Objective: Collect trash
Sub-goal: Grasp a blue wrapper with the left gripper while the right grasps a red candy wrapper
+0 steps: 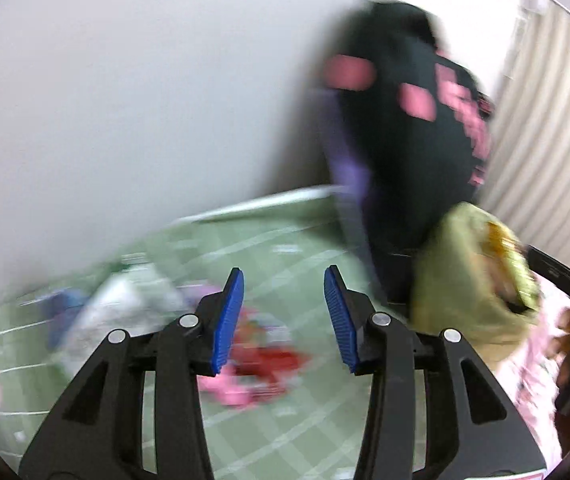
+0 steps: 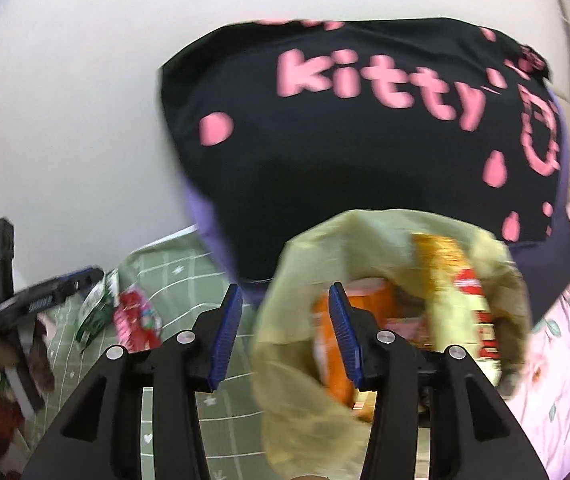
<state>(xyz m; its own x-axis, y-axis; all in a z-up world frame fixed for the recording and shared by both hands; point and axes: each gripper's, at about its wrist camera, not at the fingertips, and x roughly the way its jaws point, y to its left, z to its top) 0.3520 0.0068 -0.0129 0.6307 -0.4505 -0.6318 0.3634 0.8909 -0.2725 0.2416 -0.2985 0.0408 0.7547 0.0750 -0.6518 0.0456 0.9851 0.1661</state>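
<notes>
My left gripper [image 1: 283, 272] is open over a green checked sheet [image 1: 285, 420], with nothing between its blue pads. Below it lies a blurred red and pink wrapper [image 1: 261, 360], and a white and blue wrapper [image 1: 117, 308] lies to its left. A yellow-green plastic bag [image 1: 469, 280] stands at the right. My right gripper [image 2: 284, 287] is open at the bag [image 2: 297, 380]. The bag's near rim lies loosely between its fingers without being pinched. Orange and yellow wrappers [image 2: 365, 312] fill the bag. A red wrapper [image 2: 137, 320] and a green and white wrapper [image 2: 97, 308] lie on the sheet to the left.
A black pillow with pink lettering [image 2: 365, 140] leans on the white wall behind the bag, over a purple cushion [image 2: 205, 220]. Pink floral bedding [image 2: 565, 340] lies at the right. The left gripper's black body [image 2: 25, 304] shows at the left edge. Both views are motion-blurred.
</notes>
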